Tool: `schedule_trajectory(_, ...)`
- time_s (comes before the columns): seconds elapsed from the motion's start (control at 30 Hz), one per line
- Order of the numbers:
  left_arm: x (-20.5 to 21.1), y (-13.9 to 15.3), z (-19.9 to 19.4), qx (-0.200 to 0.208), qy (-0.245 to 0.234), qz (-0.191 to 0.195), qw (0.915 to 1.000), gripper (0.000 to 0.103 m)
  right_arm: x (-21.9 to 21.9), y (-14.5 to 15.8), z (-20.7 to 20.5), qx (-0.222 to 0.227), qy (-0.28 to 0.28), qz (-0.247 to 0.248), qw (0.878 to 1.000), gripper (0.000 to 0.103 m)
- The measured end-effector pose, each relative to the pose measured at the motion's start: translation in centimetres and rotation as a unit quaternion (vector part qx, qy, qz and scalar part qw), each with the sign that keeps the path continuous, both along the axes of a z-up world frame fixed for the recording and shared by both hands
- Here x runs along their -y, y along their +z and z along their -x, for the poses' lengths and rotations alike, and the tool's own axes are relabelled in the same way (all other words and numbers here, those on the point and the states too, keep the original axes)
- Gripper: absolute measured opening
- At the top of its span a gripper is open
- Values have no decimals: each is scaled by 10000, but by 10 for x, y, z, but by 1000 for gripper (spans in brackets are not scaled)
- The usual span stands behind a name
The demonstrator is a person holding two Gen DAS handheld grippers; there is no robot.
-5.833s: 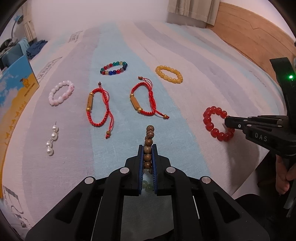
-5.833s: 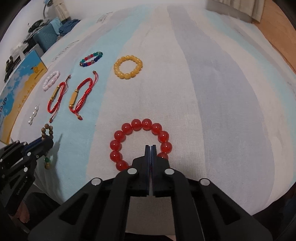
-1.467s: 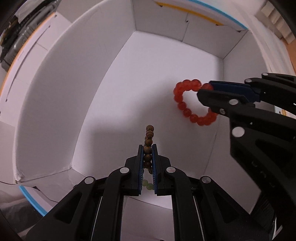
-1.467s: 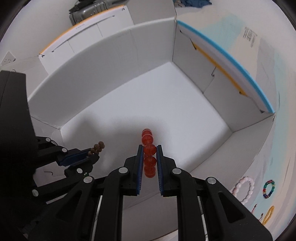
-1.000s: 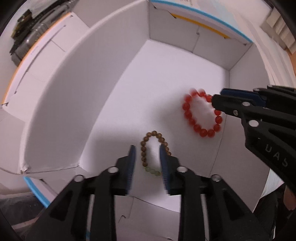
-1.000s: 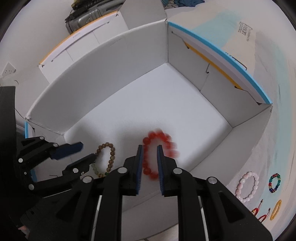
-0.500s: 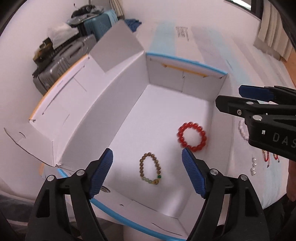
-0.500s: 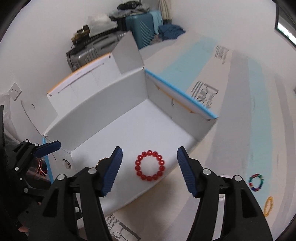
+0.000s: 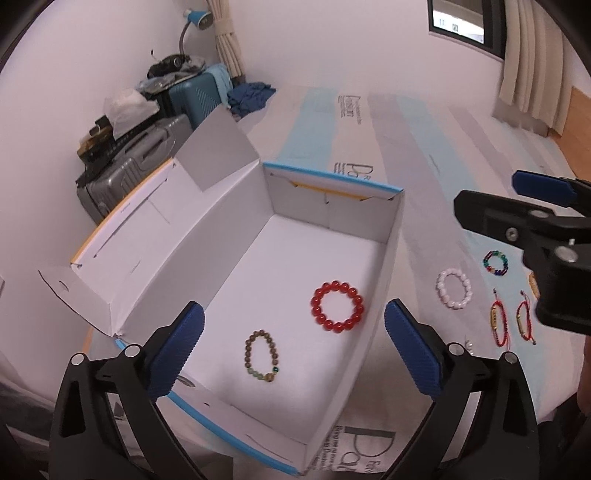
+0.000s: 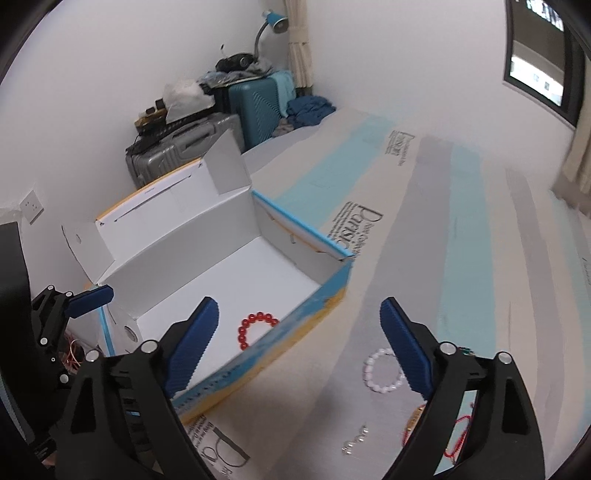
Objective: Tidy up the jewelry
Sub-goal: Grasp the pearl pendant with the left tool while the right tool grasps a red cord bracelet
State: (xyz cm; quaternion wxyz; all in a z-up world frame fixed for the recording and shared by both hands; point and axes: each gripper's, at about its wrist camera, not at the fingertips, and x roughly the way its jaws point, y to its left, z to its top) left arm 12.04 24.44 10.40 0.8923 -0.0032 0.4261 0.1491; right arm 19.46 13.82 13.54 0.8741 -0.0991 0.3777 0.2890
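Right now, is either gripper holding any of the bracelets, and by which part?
Neither. Both grippers' jaws are opening with nothing between them; the red bracelet and the wooden bracelet lie loose in the box.

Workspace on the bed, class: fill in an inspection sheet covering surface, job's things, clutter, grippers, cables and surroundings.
Surface: striped bedsheet with printed lettering.
Job's things: red bead bracelet and brown wooden bracelet lie apart in the open white box; pink bracelet, multicolour bracelet and two red cord bracelets lie on the sheet.
Clutter: nothing seen.
Grippers: left hand-held gripper and right hand-held gripper, jaws opening, nothing between them.
Cables: nothing seen.
Surroundings: suitcases, lamp, curtain.
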Motion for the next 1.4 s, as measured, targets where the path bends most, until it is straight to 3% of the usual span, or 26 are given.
schedule_trajectory(0.43,68,9,-6,457,-307,3,9985,97,85,11,6,212,-473,-74,9986,95)
schedule_trajectory(0.63,103,-9,-18,393,-541,-19,9978,97,134,0,5,288,-732,61,9969,95)
schedule_trajectory(1.03,172,-82,-35,18,-1237,28,9923,97,221,-77,-14,-184,-1273,236,9914,95)
schedule_trajectory(1.4,191,-146,-40,-350,-1497,147,9880,96,239,-159,-24,-705,-1363,483,9870,92)
